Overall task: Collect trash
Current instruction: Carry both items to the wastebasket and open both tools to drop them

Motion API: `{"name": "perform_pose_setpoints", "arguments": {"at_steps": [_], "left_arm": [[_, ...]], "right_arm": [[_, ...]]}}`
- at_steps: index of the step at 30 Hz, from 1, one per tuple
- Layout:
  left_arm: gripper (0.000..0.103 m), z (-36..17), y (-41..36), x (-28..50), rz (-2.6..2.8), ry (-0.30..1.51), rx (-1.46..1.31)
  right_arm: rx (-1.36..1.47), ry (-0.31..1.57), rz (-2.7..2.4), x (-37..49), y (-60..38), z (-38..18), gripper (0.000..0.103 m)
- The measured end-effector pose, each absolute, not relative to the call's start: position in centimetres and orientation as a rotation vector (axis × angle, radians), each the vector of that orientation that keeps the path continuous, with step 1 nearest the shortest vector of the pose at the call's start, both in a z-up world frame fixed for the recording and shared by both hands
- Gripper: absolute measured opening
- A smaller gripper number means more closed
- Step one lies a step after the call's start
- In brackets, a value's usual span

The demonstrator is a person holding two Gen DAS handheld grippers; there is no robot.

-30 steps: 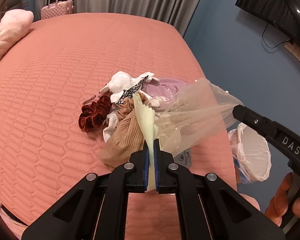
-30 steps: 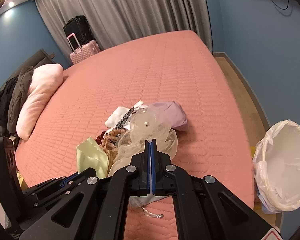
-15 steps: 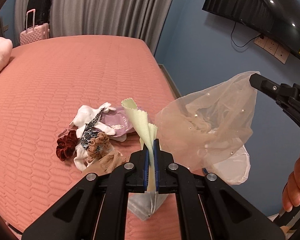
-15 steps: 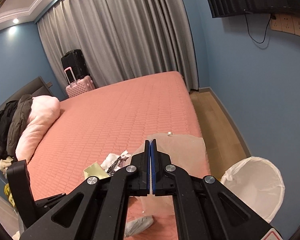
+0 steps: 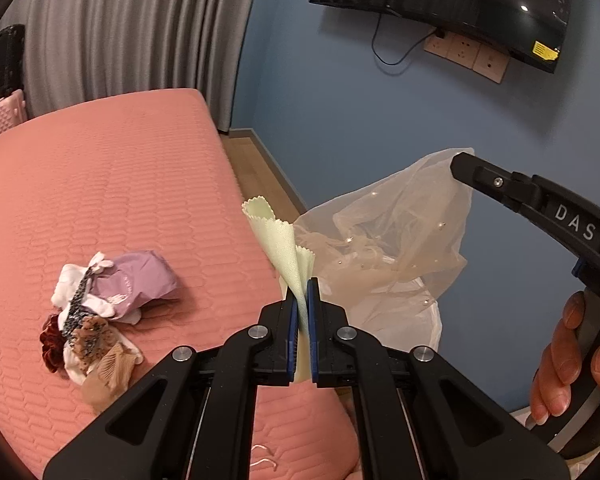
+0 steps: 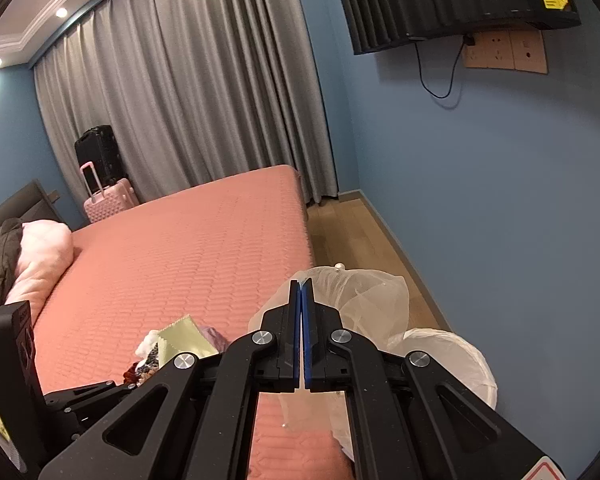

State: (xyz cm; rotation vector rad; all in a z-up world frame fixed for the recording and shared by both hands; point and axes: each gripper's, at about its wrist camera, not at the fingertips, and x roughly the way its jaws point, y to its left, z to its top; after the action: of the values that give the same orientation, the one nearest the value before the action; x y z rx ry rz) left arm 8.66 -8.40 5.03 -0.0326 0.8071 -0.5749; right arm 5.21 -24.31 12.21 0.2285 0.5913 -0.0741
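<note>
A: What did the left gripper (image 5: 302, 296) have?
B: Its jaws were clamped on a pale green cloth (image 5: 286, 244) with a zigzag edge, raised at the bed's right edge.
A: And the right gripper (image 6: 302, 288)?
B: Pinched tight on a sheer beige pearl-dotted fabric (image 5: 396, 248), hanging over the white-lined trash bin (image 6: 448, 354) on the floor to the right of the bed.
A: The rest of the trash?
B: A pile (image 5: 100, 316) lay further left on the pink bed (image 5: 100, 184): lilac pouch, white cloth, dark red scrunchie, tan fabric.
</note>
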Motion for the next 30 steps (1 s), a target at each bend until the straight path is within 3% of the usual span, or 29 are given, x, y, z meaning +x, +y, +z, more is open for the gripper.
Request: {"name": "perform_pose_setpoints", "arguments": {"at_steps": [11, 14, 15, 19, 22, 30], "left_arm": [[0.005, 3.2, -16.1, 9.5, -0.698, 0.863, 0.024], [0.007, 2.9, -17.0, 9.9, -0.704, 0.879, 0.008], [0.009, 2.7, -17.2, 10.1, -0.704, 0.891, 0.001], [0.057, 2.6, -17.2, 10.4, -0.66, 0.884, -0.017], [0.061, 2.7, -17.4, 10.2, -0.653, 0.861, -0.005], [0.061, 2.5, -15.1, 9.8, -0.594, 0.853, -0.009]], "right_arm": [[0.289, 0.657, -0.171, 5.2, -30.3, 8.7, 0.001], [0.3, 0.662, -0.199, 5.1, -31.1, 8.0, 0.006], [0.3, 0.665, -0.204, 5.2, -31.3, 7.8, 0.007], [0.306, 0.678, -0.216, 5.1, -31.5, 7.1, 0.011], [0.307, 0.673, -0.225, 5.1, -31.5, 7.1, 0.022], [0.305, 0.664, -0.206, 4.0, -30.3, 7.2, 0.034]]}}
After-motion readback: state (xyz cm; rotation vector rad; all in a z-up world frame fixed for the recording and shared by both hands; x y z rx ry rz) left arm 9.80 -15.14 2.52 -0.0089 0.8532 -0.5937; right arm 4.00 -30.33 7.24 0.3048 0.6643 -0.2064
